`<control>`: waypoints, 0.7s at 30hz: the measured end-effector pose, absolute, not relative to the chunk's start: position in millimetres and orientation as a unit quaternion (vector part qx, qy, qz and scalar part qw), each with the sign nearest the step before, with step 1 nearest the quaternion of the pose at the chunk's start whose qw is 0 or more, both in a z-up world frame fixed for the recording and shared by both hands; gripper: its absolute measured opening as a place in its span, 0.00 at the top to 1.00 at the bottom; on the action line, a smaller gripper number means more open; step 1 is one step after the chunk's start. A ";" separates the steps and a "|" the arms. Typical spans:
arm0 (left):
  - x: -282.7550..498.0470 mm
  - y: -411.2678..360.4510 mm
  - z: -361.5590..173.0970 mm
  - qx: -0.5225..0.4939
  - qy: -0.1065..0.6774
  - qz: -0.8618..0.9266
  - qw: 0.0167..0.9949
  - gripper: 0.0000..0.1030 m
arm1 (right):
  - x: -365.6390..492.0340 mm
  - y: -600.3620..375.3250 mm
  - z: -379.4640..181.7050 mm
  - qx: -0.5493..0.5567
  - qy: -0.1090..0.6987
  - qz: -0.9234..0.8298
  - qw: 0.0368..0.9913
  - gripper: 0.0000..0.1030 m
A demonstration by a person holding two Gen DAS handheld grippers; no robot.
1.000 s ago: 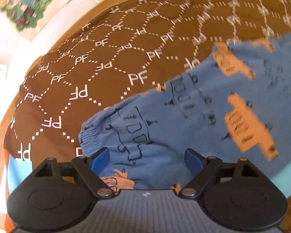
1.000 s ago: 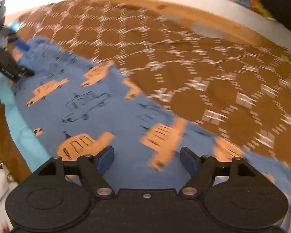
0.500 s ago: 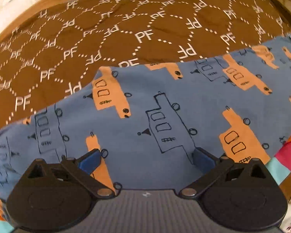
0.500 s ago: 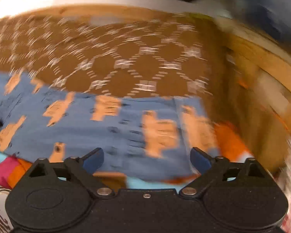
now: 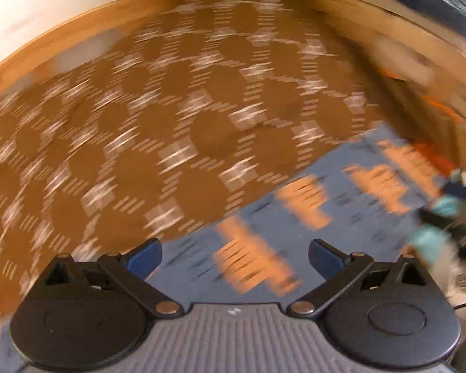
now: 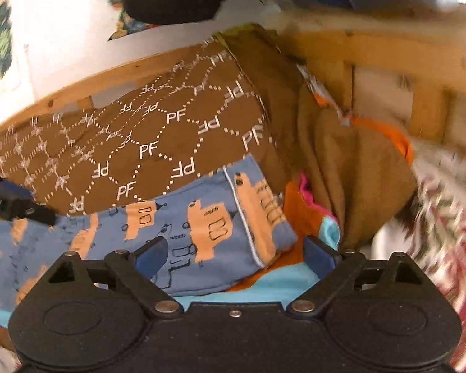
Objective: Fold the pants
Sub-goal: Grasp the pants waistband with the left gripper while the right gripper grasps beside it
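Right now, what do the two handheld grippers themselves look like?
The left gripper and right gripper both have blue finger pads on black linkage arms with silver pivot pins and round black housings. The left's centre plate is ribbed grey with a small white mark; the right's is plain black.

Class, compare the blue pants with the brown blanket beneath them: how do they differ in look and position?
The pants are blue with orange vehicles; the blanket is brown with white PF lettering. The pants lie on top, along the blanket's near edge; the blanket spreads wider. Both lie flat.
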State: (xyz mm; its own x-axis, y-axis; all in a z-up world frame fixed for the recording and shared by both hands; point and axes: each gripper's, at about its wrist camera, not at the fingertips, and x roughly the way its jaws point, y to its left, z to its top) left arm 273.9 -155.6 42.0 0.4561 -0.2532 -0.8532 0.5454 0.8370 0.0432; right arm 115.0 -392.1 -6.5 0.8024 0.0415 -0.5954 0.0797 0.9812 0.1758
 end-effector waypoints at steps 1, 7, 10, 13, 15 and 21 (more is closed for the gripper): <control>279.2 -173.6 45.8 0.174 0.472 -0.254 0.826 0.00 | 115.9 -394.0 -8.6 0.110 0.316 -0.006 0.942 0.08; 312.1 -278.9 55.2 0.240 0.498 -0.319 0.770 0.00 | 116.3 -400.1 -10.9 0.150 0.306 0.004 0.940 0.11; 320.3 -310.4 41.3 0.248 0.482 -0.371 0.754 0.01 | 115.0 -408.1 -12.1 0.167 0.304 -0.012 0.938 0.27; 327.5 -324.6 17.1 0.244 0.481 -0.377 0.753 0.03 | 113.7 -413.7 -16.8 0.177 0.306 -0.031 0.935 0.43; 335.1 -328.3 -0.9 0.246 0.501 -0.366 0.745 0.06 | 112.0 -416.7 -19.2 0.183 0.304 -0.039 0.934 0.50; 342.8 -325.8 -27.8 0.254 0.496 -0.345 0.755 0.05 | 108.9 -435.0 -26.8 0.242 0.300 -0.057 0.921 0.71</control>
State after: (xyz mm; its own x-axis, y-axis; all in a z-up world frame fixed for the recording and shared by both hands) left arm 342.8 -325.8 -27.8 0.2688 -0.2691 -0.9248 0.7733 0.6327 0.0407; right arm 108.9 -435.0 -26.8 0.8137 0.0407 -0.5799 0.2497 0.8764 0.4119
